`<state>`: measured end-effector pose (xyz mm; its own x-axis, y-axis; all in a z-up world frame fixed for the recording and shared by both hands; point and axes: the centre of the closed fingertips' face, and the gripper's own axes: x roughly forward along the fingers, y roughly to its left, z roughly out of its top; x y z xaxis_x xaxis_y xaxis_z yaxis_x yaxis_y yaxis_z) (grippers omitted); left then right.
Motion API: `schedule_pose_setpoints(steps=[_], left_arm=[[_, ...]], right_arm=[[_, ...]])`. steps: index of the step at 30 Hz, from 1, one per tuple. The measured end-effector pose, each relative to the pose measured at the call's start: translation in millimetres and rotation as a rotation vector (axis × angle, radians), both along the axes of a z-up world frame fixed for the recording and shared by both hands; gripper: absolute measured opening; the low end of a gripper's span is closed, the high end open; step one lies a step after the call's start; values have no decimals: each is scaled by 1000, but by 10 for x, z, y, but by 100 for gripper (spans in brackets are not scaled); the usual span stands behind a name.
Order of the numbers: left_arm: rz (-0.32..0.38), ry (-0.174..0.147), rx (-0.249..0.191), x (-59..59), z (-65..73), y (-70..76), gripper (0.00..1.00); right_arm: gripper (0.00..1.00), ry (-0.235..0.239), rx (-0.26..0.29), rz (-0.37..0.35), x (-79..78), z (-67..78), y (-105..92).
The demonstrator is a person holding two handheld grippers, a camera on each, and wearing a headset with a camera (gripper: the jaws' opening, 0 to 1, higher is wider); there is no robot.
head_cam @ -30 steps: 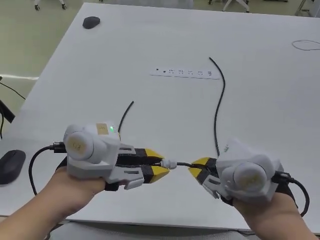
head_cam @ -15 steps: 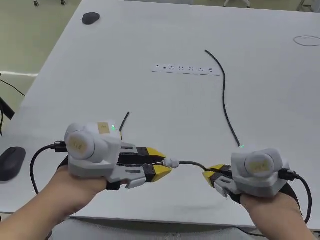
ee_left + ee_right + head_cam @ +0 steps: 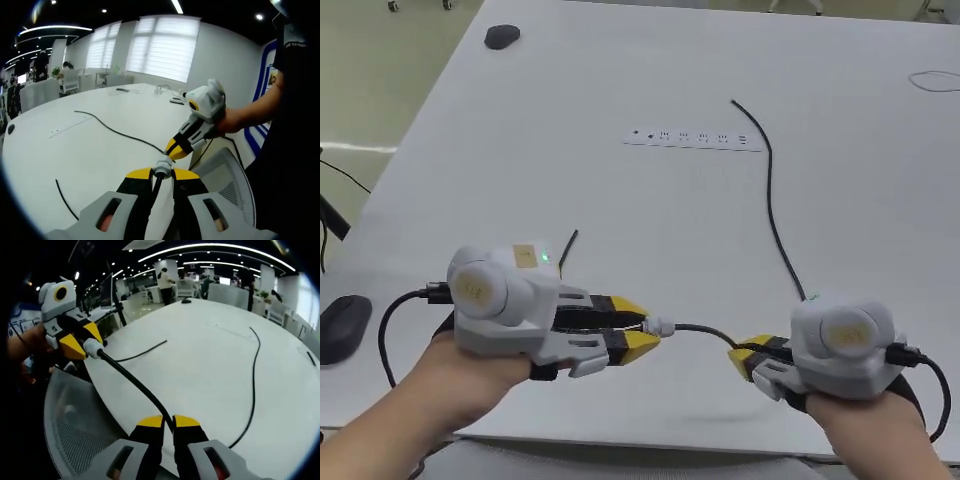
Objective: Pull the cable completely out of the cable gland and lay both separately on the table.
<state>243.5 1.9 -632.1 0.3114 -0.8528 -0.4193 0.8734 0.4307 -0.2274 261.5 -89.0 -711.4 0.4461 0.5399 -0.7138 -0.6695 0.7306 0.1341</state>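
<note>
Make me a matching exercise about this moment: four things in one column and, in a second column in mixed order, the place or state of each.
Things
1. cable gland
2. black cable
3. power strip
4. right gripper

Places or states
A. lies flat, far out on the table, touched by nothing
B. shut on the black cable
C. clamped between the jaws of the left gripper
D. spans the gap between the two grippers

Pairs: 1-C, 2-D, 3-A, 4-B
</note>
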Motion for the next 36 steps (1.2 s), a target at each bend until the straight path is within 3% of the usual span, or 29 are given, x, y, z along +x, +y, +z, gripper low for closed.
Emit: schedule_pose_setpoints(steps=[7, 13, 16, 21, 24, 30, 32, 36], left_arm=[[16, 12, 2, 43, -20, 36, 15], [23, 10, 1, 74, -11, 57, 15], [22, 11, 1, 77, -12, 55, 15], [12, 10, -8, 60, 5, 24, 15], [7, 9, -10, 53, 8, 12, 15], [3, 8, -6, 45, 1, 5, 15], [3, 8, -7, 44, 0, 6, 15], [3, 7, -6, 44, -4, 8, 15]], right_arm=[[3, -25, -19, 28, 2, 64, -19], [10, -80, -28, 61, -40, 210, 19], [13, -116, -44, 101, -47, 288, 76], [20, -228, -86, 210, -10, 475, 251], [20, -285, -78, 277, -4, 592, 427], [22, -312, -95, 330, 7, 637, 612], [20, -303, -81, 351, -15, 653, 670], [13, -315, -106, 399, -51, 640, 727]])
